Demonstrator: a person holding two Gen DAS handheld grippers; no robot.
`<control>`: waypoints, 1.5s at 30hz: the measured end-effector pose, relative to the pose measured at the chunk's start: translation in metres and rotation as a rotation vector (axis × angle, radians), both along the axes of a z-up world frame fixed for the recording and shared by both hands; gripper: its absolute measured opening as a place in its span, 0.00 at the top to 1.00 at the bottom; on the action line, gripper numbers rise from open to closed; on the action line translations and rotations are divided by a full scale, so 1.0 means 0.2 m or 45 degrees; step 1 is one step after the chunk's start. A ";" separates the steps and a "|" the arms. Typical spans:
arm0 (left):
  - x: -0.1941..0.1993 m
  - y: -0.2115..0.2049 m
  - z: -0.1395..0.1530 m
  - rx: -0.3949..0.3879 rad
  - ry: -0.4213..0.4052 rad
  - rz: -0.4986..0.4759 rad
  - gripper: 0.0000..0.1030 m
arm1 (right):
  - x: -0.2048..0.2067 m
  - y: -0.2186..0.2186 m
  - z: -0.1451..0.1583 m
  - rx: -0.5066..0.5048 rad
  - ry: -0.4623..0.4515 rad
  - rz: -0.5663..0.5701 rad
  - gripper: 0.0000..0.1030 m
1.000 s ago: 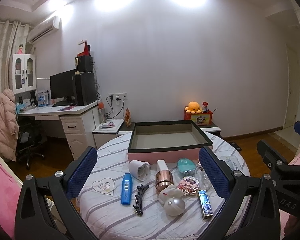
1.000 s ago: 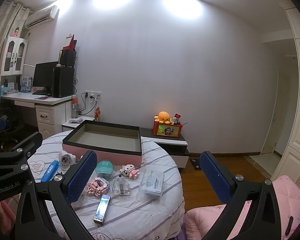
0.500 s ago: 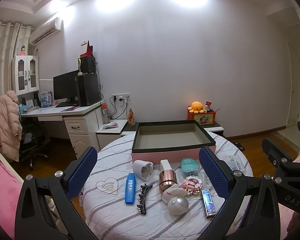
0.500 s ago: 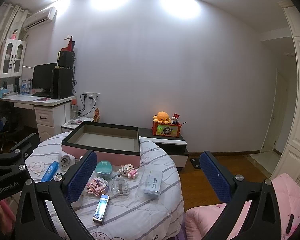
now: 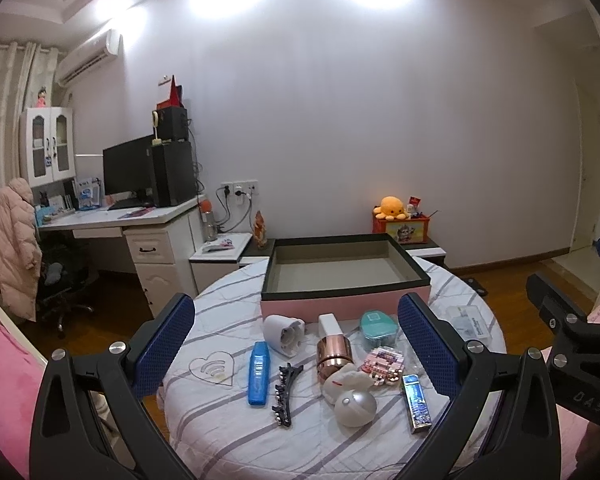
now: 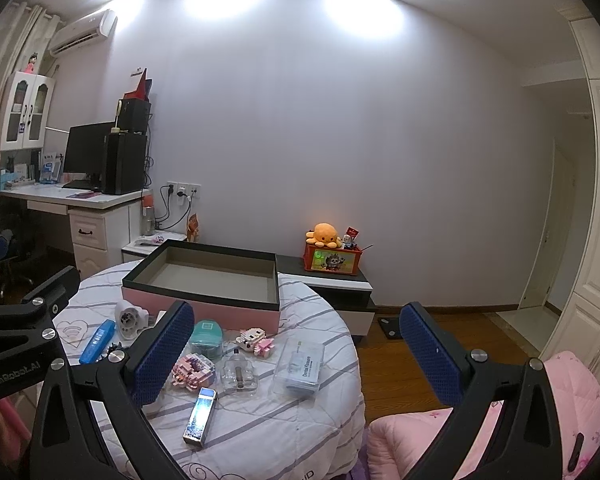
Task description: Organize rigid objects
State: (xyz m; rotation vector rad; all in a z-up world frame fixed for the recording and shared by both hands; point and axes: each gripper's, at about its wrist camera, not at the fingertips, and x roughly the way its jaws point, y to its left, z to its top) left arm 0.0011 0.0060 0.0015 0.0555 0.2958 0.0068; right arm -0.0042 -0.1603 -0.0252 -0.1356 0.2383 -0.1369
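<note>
The left gripper [image 5: 296, 344] hangs above the round table [image 5: 228, 420] with its jaws spread wide and nothing between them. The right gripper [image 6: 296, 354] is likewise released, its blue pads far apart, holding nothing.

Under the left gripper lie one blue case [image 5: 258, 372], one black hair clip [image 5: 284, 394], one white plug adapter [image 5: 282, 335], one copper-coloured cylinder [image 5: 333, 358], one pearly round case [image 5: 355, 408], one teal box [image 5: 378, 325], and one glossy blue bar [image 5: 416, 402]. One open pink tray [image 5: 341, 304], black-rimmed, sits on the table behind them, its inside bare.

The right wrist view counts two pink block figures [image 6: 192, 372] [image 6: 256, 340], one clear bottle [image 6: 239, 372] and one clear floss box [image 6: 301, 364]; the left view shows only one block figure clearly. The copper cylinder and pearly case appear only in the left view.
</note>
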 end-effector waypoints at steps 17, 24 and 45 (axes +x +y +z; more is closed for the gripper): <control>0.02 0.01 -0.01 0.006 0.018 0.014 0.00 | 0.03 0.02 -0.02 -0.040 0.035 -0.008 0.00; 0.05 0.01 -0.03 0.004 0.034 0.032 0.00 | 0.04 0.02 -0.02 -0.051 0.041 -0.014 0.00; 0.40 0.07 -0.37 0.079 0.472 0.107 0.00 | 0.42 -0.11 -0.34 -0.050 0.459 -0.075 0.00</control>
